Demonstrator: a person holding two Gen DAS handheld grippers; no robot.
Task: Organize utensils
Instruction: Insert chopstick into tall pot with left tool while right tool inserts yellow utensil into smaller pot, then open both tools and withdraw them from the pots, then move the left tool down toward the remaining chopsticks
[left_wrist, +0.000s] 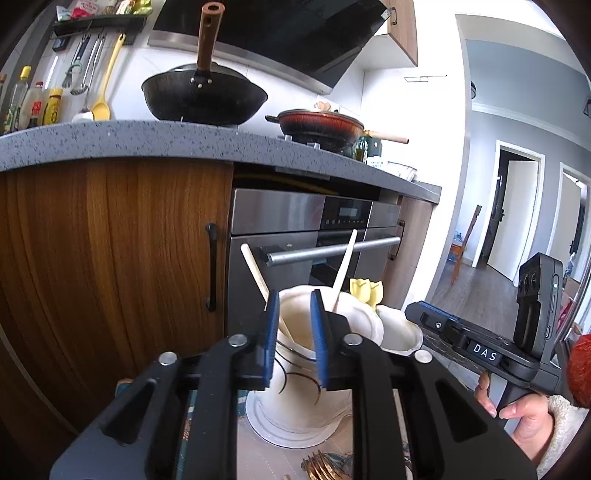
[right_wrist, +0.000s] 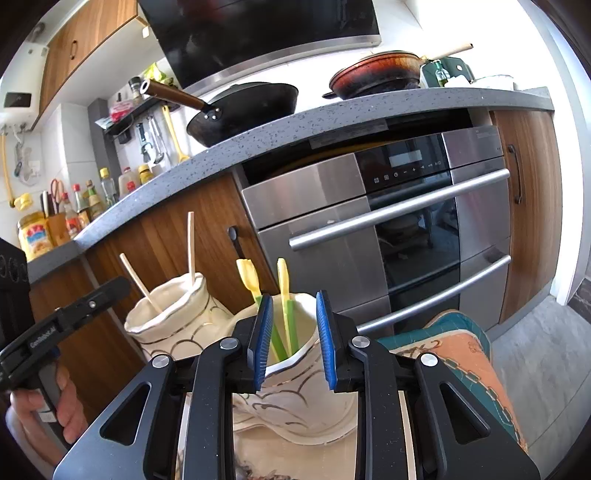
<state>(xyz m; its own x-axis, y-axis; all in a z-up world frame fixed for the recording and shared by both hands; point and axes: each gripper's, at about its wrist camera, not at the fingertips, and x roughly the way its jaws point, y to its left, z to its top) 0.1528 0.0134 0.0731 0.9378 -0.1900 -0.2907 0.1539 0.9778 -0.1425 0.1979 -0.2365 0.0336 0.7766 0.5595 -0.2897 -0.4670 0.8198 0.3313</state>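
Observation:
Two cream ceramic holders with dark line patterns stand side by side. In the left wrist view my left gripper (left_wrist: 294, 325) is open and empty, over the near holder (left_wrist: 299, 387), which holds two cream utensils (left_wrist: 343, 266). In the right wrist view my right gripper (right_wrist: 294, 332) is open and empty above the right holder (right_wrist: 295, 402), which holds two yellow-and-green utensils (right_wrist: 283, 295). The left holder (right_wrist: 166, 317) shows there too. Gold forks (left_wrist: 319, 467) lie on the mat below the left gripper.
A patterned placemat (right_wrist: 472, 354) covers the table. Behind are wooden cabinets (left_wrist: 110, 258), a steel oven (right_wrist: 388, 240) and a grey counter (left_wrist: 110, 140) with a black wok (left_wrist: 203, 96) and a red pan (left_wrist: 321, 125). The right gripper body (left_wrist: 491, 343) shows at the right.

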